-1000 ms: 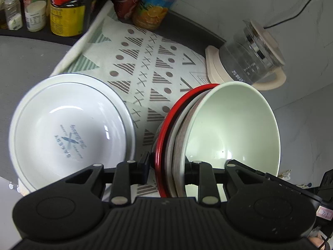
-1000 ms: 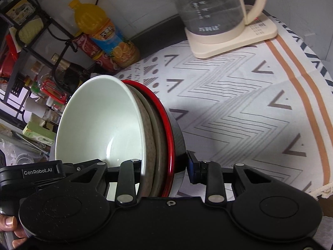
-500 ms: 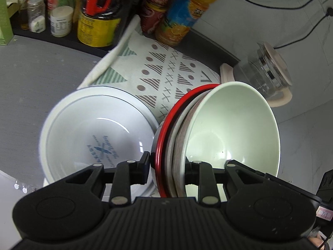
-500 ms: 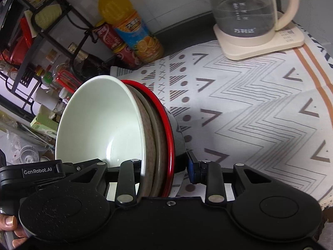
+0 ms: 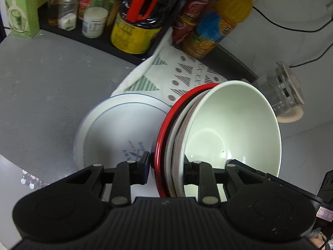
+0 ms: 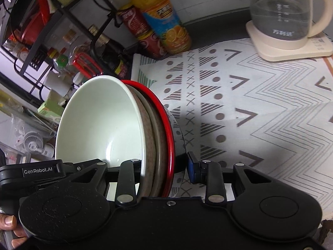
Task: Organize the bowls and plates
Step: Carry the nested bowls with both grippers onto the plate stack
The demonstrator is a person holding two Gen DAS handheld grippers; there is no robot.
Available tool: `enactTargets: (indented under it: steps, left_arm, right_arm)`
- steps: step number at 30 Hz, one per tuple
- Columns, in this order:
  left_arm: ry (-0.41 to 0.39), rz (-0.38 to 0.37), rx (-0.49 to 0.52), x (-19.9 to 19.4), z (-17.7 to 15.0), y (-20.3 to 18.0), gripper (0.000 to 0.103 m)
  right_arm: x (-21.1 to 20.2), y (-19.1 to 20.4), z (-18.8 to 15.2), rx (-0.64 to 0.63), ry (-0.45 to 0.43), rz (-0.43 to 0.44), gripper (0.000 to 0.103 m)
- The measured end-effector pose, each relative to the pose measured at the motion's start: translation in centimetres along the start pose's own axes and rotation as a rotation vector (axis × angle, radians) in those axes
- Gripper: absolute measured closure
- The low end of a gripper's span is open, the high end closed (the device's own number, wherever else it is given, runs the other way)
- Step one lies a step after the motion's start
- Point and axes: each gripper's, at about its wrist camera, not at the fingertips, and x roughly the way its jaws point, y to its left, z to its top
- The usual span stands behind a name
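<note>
2 grippers, left (image 5: pixel 166 164) and right (image 6: pixel 161 166), clamp tilted bowl stack (image 5: pixel 208 137) rims.

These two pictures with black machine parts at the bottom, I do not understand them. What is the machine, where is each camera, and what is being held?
There is no robot here. A person holds a two-finger gripper in each hand, and each gripper carries a wide-angle camera looking forward along its fingers. The black shapes at the bottom are the grippers themselves.

One picture comes from the left gripper, the other from the right gripper. Both grip the same nested stack of bowls, held tilted on its side: a pale green bowl innermost, a red-rimmed bowl outermost.

In the left view, white plates lie on the grey counter beside a patterned cloth. A glass kettle stands on the cloth. Behind are an orange juice bottle and a rack of jars.
</note>
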Motion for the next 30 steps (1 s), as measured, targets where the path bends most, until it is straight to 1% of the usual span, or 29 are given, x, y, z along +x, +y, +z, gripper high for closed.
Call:
enactTargets:
  steps: [9, 16, 30]
  left_arm:
    - [0.001, 0.028, -0.053, 0.0, 0.3, 2.7, 0.077]
    - [0.010, 0.036, -0.093, 0.4, 0.6, 4.3, 0.077]
    - [0.025, 0.058, -0.125, 1.4, 1.1, 6.0, 0.077]
  right_arm:
    - [2.3, 1.7, -0.2, -0.017, 0.046, 0.012, 0.072]
    - [3.9, 2.5, -0.4, -0.024, 0.084, 0.014, 0.072]
    - [6.3, 3.0, -0.7, -0.016, 0.149, 0.003, 0.072]
